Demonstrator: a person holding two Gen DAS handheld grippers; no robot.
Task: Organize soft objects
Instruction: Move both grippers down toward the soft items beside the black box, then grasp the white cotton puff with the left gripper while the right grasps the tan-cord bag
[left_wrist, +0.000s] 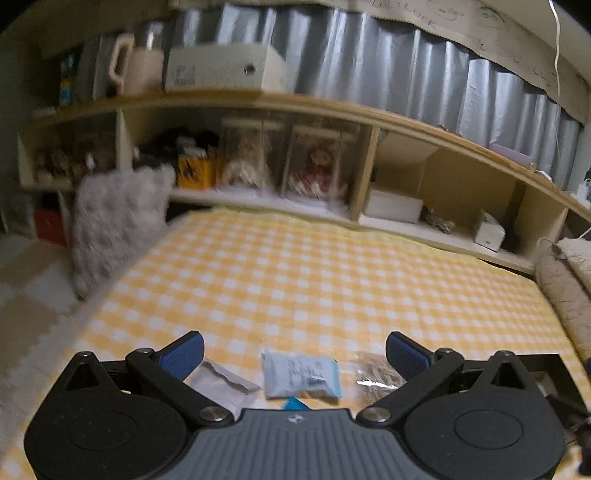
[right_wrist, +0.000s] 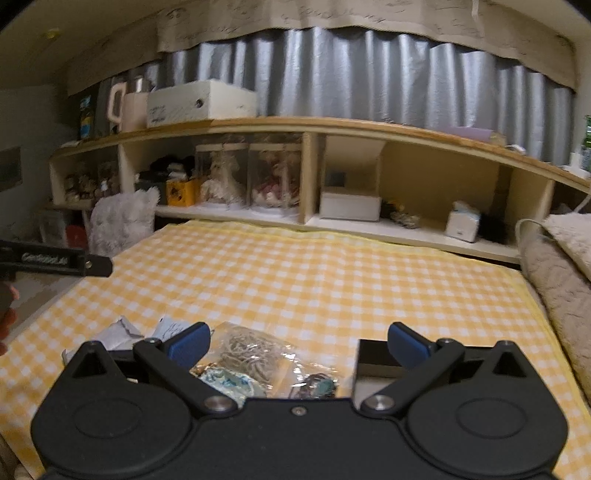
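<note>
Several small soft packets lie on a yellow checked cloth (left_wrist: 295, 280). In the left wrist view a pale blue-white pouch (left_wrist: 300, 376) sits between the fingertips, a grey-white pouch (left_wrist: 221, 384) lies to its left and a clear bag of pale strands (left_wrist: 376, 373) to its right. My left gripper (left_wrist: 294, 350) hovers open over them, holding nothing. In the right wrist view the clear bag of strands (right_wrist: 255, 350) lies below my open right gripper (right_wrist: 297, 341), with crumpled white packets (right_wrist: 122, 332) to the left and a black tray (right_wrist: 373, 358) by the right fingertip.
A long wooden shelf (right_wrist: 310, 218) with boxes, jars and clear cases runs along the back under a silver curtain (right_wrist: 369, 74). A fluffy grey cushion (left_wrist: 114, 225) leans at the cloth's left corner. Beige bedding (right_wrist: 561, 288) borders the right side. The other gripper's black body (right_wrist: 55, 262) and a hand's fingers show at far left.
</note>
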